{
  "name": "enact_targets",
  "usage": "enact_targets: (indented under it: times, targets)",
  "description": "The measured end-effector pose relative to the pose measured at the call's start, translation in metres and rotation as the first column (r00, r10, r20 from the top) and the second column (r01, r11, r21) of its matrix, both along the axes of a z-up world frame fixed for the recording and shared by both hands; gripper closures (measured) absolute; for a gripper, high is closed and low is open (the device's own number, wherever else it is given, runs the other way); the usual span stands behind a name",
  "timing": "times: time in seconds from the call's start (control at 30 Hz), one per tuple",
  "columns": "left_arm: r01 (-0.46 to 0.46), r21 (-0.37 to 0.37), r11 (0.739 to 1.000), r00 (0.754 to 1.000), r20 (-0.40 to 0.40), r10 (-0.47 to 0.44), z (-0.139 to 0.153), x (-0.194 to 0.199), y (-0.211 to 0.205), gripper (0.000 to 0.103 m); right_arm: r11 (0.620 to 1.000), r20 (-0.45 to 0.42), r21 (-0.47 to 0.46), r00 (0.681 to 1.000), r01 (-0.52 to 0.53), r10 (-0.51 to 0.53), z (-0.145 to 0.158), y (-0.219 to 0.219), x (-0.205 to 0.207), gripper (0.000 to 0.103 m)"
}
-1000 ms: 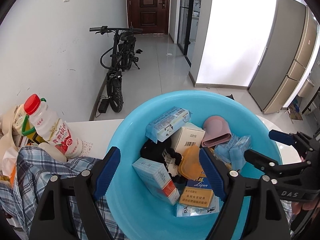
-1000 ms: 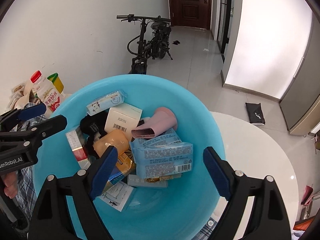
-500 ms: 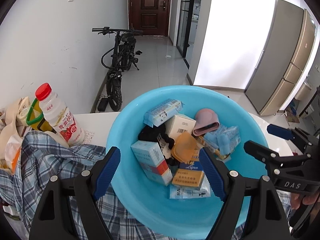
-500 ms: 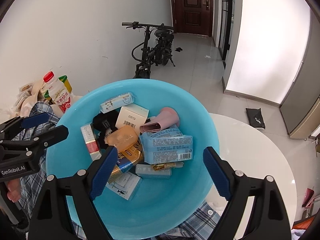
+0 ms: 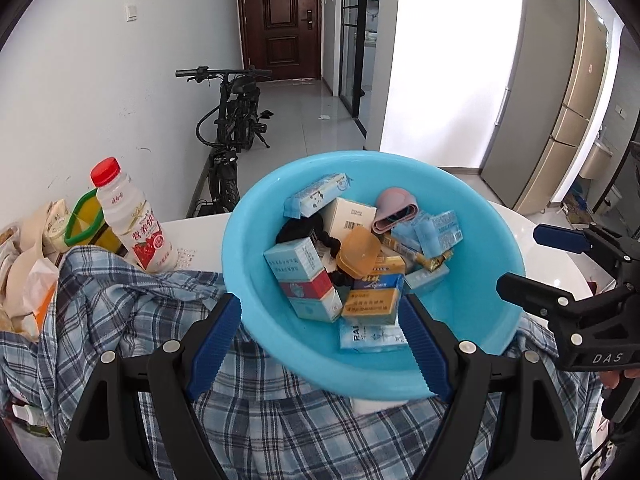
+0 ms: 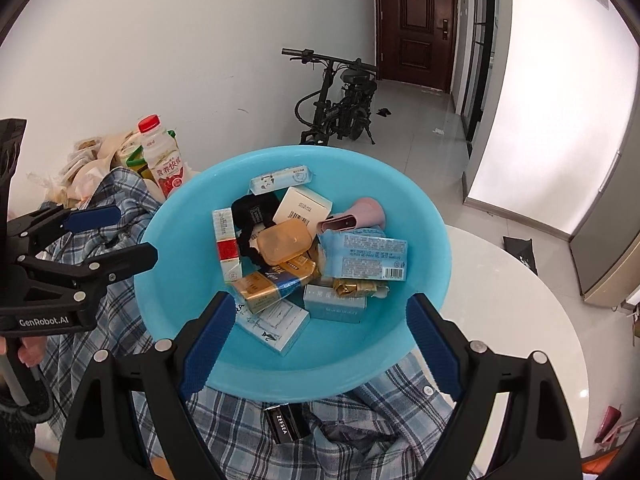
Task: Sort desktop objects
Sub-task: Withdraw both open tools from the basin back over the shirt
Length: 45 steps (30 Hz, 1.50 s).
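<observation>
Blue basin full of small stuff, both our grippers empty

Left wrist view: our left gripper (image 5: 320,340) is spread wide over the near rim of the blue basin (image 5: 256,312), gripping nothing; the basin sits on a plaid shirt (image 5: 132,312), with a milk bottle (image 5: 132,220) just beside it. Right wrist view: our right gripper (image 6: 320,344) gapes open too, the basin (image 6: 424,280) heaped with boxes and an orange soap case (image 6: 284,242).

Blue basin (image 6: 424,216) of small boxes on plaid shirt (image 6: 360,432), right tongs (image 6: 316,344) spread wide above its near rim
</observation>
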<state>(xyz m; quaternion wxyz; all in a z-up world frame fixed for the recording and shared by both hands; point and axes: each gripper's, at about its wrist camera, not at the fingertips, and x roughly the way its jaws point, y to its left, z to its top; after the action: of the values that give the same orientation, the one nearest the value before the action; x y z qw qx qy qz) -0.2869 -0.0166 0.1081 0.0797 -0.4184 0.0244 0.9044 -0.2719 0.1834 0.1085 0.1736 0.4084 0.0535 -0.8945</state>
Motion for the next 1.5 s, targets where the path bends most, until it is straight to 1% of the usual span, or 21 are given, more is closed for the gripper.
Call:
enact_targets:
  times: [0.1,0.27,0.43,0.63,0.73,0.83,0.93,1.07,1.23,1.43,1.5]
  targets:
    - [0.012,-0.002,1.0,1.0,-0.009,-0.012,0.0,0.011,-0.001,0.02,1.0,-0.019,0.007,1.0,-0.021,0.021,-0.001,-0.002,0.013,0.017]
    - [0.018,-0.005,1.0,1.0,-0.009,-0.018,-0.005,0.032,0.002,0.02,0.998,-0.004,-0.036,0.999,-0.047,0.047,-0.006,-0.001,0.033,0.017]
    - [0.043,-0.021,0.999,0.998,-0.04,-0.044,-0.002,0.051,0.014,0.02,0.997,-0.031,-0.018,0.997,-0.069,0.068,-0.011,-0.004,0.055,0.017]
    - [0.075,0.006,0.997,0.996,-0.046,-0.074,0.0,0.075,0.02,0.02,0.997,-0.073,-0.012,0.994,-0.081,0.08,-0.011,-0.002,0.084,0.017]
    - [0.1,0.009,0.995,0.994,-0.044,-0.099,-0.003,0.089,0.022,0.02,0.996,-0.087,-0.026,0.993,-0.087,0.085,-0.011,0.001,0.097,0.017]
    - [0.114,0.042,0.993,0.992,-0.06,-0.112,-0.005,0.103,0.021,0.02,0.995,-0.102,-0.032,0.991,-0.095,0.091,-0.011,0.002,0.109,0.017]
    - [0.116,0.053,0.992,0.991,-0.08,-0.111,-0.006,0.115,0.02,0.02,0.995,-0.123,-0.022,0.988,-0.099,0.095,-0.011,0.003,0.12,0.017]
    - [0.138,0.072,0.988,0.988,-0.073,-0.133,-0.01,0.129,0.02,0.02,0.994,-0.13,-0.05,0.987,-0.101,0.094,-0.011,0.007,0.136,0.017]
    - [0.146,0.046,0.988,0.988,-0.065,-0.143,-0.024,0.144,0.021,0.02,0.991,-0.164,-0.063,0.98,-0.121,0.11,-0.011,0.006,0.159,0.017]
    - [0.144,0.097,0.985,0.988,-0.072,-0.137,-0.033,0.165,0.017,0.02,0.986,-0.195,-0.089,0.973,-0.142,0.123,-0.016,0.001,0.181,0.017]
    - [0.144,0.127,0.981,0.988,-0.079,-0.135,-0.036,0.174,0.015,0.02,0.985,-0.209,-0.098,0.971,-0.14,0.117,-0.019,0.001,0.187,0.017]
